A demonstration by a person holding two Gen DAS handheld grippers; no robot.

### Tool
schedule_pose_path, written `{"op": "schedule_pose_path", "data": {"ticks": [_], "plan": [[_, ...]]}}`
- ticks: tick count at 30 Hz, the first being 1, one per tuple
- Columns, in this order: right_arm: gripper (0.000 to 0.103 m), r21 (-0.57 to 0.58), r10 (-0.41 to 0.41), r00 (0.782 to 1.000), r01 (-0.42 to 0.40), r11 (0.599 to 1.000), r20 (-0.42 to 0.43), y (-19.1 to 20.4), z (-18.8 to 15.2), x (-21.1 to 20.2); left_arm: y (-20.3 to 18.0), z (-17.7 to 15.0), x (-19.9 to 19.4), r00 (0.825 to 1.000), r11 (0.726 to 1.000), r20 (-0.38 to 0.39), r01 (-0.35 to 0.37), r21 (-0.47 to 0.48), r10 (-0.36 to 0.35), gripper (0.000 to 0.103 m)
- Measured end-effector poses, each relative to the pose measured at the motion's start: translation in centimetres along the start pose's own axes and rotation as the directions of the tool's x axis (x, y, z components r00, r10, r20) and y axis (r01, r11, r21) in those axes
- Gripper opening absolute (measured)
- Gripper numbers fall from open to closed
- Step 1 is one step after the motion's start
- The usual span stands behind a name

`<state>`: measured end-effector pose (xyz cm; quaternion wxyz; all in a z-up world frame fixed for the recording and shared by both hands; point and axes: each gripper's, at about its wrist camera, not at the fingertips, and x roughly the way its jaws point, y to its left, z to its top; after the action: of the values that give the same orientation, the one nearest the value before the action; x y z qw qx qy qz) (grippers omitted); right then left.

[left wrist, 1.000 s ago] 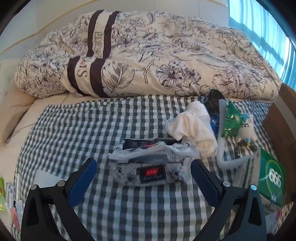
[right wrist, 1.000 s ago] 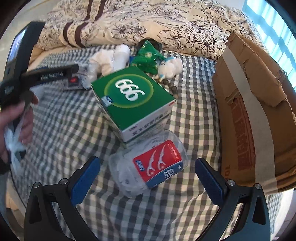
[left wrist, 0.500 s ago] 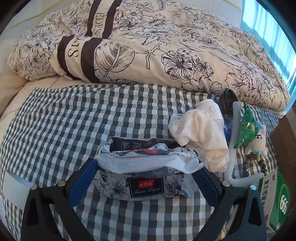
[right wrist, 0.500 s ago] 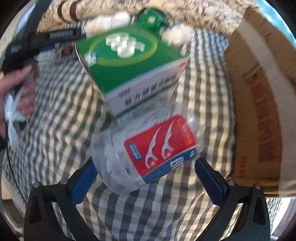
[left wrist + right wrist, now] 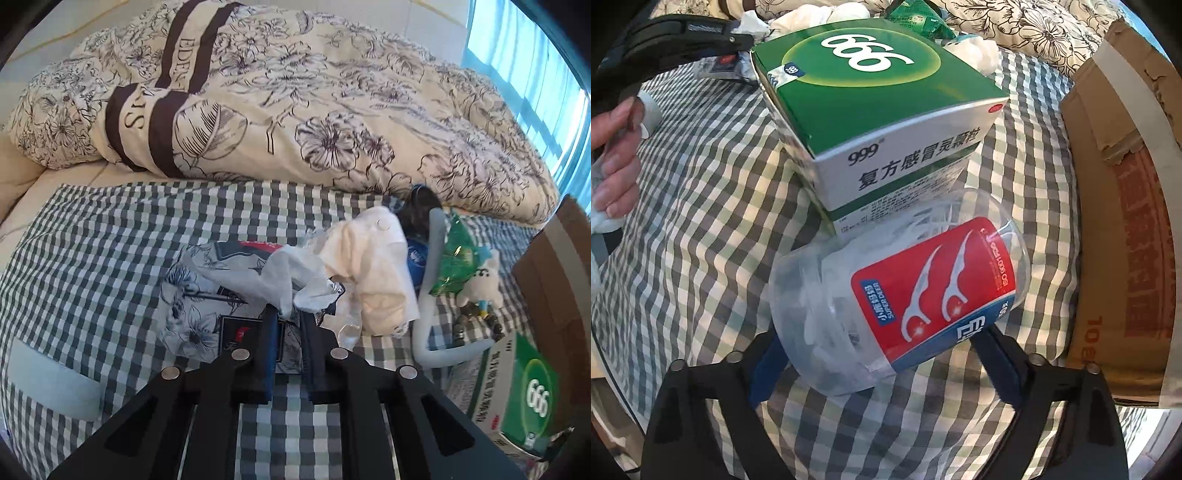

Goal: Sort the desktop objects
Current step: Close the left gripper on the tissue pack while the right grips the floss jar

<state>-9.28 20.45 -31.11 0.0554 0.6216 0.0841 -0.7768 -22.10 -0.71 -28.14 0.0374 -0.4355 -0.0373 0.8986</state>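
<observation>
1. On the checked sheet (image 5: 110, 258) of the bed, the left tool (image 5: 286, 321) has its two fingers drawn almost together, and they pinch the white tissue (image 5: 291, 273) that comes out of the tissue pack (image 5: 207, 295).
2. The tissue pack lies flat on the sheet under the tool's tips; it has a pattern of dark flowers and a black label with a red mark, and the writing there is too small to read.
3. The right tool (image 5: 882, 354) stands wide apart, and its blue pads (image 5: 764, 363) are at both sides of the floss pick jar (image 5: 897, 302); if they press the jar or only touch it, I cannot tell.
4. The jar lies on its side on the sheet, is of clear plastic and is full of white picks. Its red and blue label shows two picks and the words "SUPER DEEN".
5. Just behind the jar, touching it, stands the green medicine box (image 5: 882, 110) (image 5: 524, 398) with a big white "999" on top and on its side.
6. A brown cardboard box (image 5: 1126, 221) is at the right of the jar.
7. A person's hand (image 5: 617, 155) holds the left tool's grip, seen at the left edge of the right wrist view.
8. Beside the tissue pack lie a cream cloth (image 5: 373, 269), a green foil packet (image 5: 458, 254) and a small plush toy (image 5: 484, 284); behind them the flowered duvet (image 5: 295, 110) shows the letters "EDEN".
</observation>
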Motion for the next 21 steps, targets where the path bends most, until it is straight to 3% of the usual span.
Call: {"op": "schedule_pose_path", "data": {"ticks": [3, 13, 21], "plan": [[0.065, 0.002, 0.034, 0.999, -0.034, 0.999, 0.012, 0.1, -0.1, -0.2, 0.3, 0.1, -1.3, 1.000, 1.000, 0.021, 0.012, -0.021, -0.012, 0.009], [0.065, 0.016, 0.049, 0.998, -0.050, 0.999, 0.047, -0.1, -0.1, -0.8, 0.1, 0.0, -5.5, 0.995, 1.000, 0.096, 0.021, -0.008, -0.020, 0.005], [0.078, 0.038, 0.097, 0.994, -0.099, 0.994, 0.055, 0.2, 0.1, -1.0, 0.0, -0.4, -7.5, 0.991, 0.999, 0.129, 0.027, 0.023, -0.029, 0.004]]}}
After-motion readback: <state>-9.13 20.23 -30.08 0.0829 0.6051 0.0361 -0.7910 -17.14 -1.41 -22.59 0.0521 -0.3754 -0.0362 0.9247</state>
